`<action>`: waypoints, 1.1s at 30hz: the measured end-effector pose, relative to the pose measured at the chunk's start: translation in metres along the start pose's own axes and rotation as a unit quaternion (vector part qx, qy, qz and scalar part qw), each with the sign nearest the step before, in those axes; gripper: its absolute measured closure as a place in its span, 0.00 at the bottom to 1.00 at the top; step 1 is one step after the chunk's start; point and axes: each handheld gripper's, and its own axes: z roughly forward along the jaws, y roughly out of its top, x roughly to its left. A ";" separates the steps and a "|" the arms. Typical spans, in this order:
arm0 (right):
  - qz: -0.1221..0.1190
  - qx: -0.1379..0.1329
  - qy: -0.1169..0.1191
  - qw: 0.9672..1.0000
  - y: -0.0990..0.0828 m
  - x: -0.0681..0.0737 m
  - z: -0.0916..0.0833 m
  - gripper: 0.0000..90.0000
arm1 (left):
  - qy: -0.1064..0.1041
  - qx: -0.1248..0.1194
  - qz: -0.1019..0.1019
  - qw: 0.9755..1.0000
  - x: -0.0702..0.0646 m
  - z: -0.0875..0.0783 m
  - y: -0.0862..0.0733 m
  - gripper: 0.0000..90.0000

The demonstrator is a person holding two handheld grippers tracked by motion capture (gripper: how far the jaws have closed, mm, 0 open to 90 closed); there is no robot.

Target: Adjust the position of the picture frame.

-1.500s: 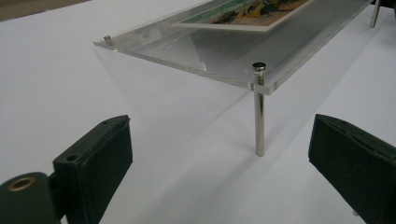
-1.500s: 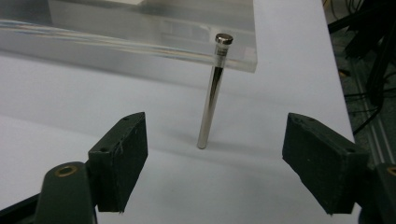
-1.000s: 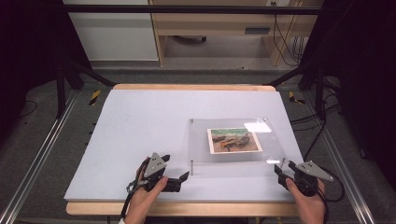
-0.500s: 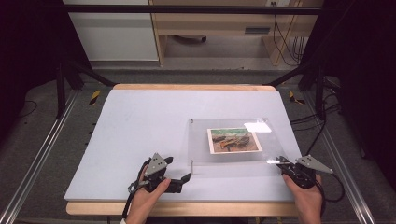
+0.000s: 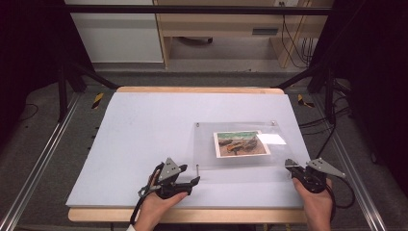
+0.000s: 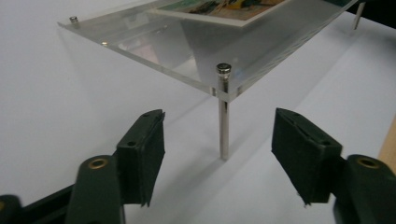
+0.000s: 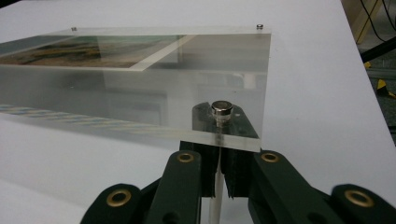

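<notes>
Acrylic frame point(image 5: 240, 144) stands right of centre on the table point(image 5: 144, 125). Right gripper point(image 7: 217, 179) clamps its near-right leg point(image 7: 215, 205); left gripper point(image 6: 219, 154), spread, faces the upright near-left leg point(image 6: 223, 126) just ahead.

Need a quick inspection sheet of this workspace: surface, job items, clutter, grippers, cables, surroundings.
Surface: white board on a wooden table.
Job items: clear acrylic frame standing on metal legs, a photo sandwiched in it; near-left leg upright on the board.
Clutter: nothing seen.
Grippers: left gripper open, jaws either side of the near-left leg, not touching it; right gripper shut on the near-right leg under the frame corner.
Cables: one trails from each gripper; more hang by the far desk.
Surroundings: dark floor, metal rails, wooden desk beyond.
</notes>
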 end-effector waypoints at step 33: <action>0.003 -0.043 0.010 0.999 0.022 0.031 -0.008 0.94 | -0.008 -0.101 -0.045 0.994 0.017 -0.019 0.019 0.93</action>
